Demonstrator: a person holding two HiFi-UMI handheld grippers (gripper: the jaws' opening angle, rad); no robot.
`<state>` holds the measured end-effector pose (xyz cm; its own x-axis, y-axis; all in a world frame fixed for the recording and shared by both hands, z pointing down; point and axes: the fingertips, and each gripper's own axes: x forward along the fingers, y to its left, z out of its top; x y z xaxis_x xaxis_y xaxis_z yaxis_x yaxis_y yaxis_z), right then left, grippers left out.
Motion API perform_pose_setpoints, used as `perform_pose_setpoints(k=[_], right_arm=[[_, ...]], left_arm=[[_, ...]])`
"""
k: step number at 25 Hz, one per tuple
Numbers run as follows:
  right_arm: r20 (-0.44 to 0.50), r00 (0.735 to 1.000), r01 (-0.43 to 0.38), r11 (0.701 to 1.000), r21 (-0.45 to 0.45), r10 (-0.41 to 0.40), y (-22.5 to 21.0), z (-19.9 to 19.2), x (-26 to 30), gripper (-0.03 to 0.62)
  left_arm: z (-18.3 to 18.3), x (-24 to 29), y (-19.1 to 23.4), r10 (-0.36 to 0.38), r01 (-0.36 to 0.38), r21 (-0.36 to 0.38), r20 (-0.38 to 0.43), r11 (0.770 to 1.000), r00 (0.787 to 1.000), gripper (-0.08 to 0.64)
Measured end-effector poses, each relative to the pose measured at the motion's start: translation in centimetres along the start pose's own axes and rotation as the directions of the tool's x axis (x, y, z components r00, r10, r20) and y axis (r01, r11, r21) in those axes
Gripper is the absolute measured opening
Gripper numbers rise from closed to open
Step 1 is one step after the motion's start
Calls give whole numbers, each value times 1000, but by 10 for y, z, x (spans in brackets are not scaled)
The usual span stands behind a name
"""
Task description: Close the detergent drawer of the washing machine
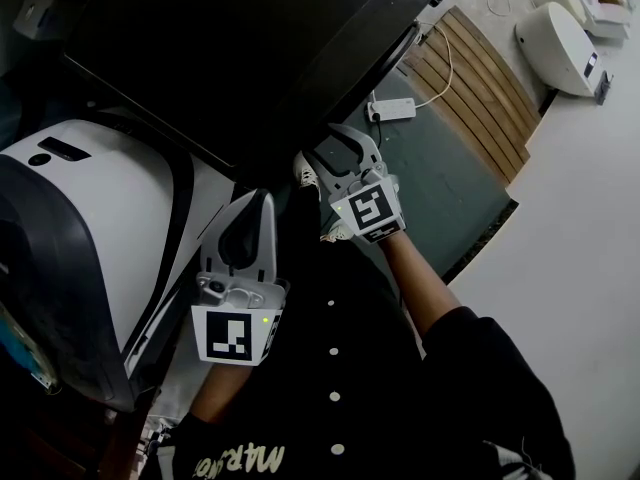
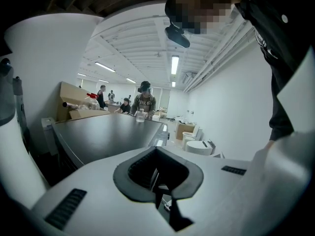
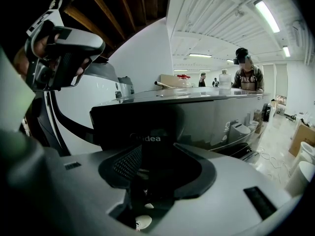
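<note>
**Head view, with both gripper views.** The dark washing machine [image 1: 230, 58] fills the field from 10 to 1 o'clock. Its glossy front panel [image 3: 197, 117], which carries a logo near its left end, faces the right gripper view. The detergent drawer belongs to this panel, but neither its outline nor its contents can be made out against the dark surface.

One white appliance [image 1: 90, 218] stands at 9 o'clock. One power strip [image 1: 392, 109] lies on the floor at 1 o'clock, and two white fixtures [image 1: 555, 33] sit at 2 o'clock.

Two grippers are present. The right gripper [image 1: 345, 153], at centre, points toward 11 o'clock at the machine's edge, on a forearm reaching in from 5 o'clock. Its jaws stand slightly apart, and only the dark panel shows through the gap. The left gripper [image 1: 258, 203], at 7 o'clock, points to 12 o'clock beside the white appliance. Its jaws are pressed together at the tips, with nothing between them.
</note>
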<state>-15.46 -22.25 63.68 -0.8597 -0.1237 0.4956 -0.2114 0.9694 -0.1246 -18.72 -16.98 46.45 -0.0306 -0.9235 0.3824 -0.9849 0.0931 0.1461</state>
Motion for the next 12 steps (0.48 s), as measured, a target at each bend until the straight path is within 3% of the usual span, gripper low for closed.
perform_pose_setpoints(k=[4,12], right_arm=[[-2,1000,3,1000,5,-3,0,0,1,207],[-10,1000,-1,1000,-1,1,2,1,4,206]], left_arm=[[-3,-1,-1,-1,1,-12,-30,1000,1000,6],[3,0,-5,-16,17,19,-14,1000,1000,6]])
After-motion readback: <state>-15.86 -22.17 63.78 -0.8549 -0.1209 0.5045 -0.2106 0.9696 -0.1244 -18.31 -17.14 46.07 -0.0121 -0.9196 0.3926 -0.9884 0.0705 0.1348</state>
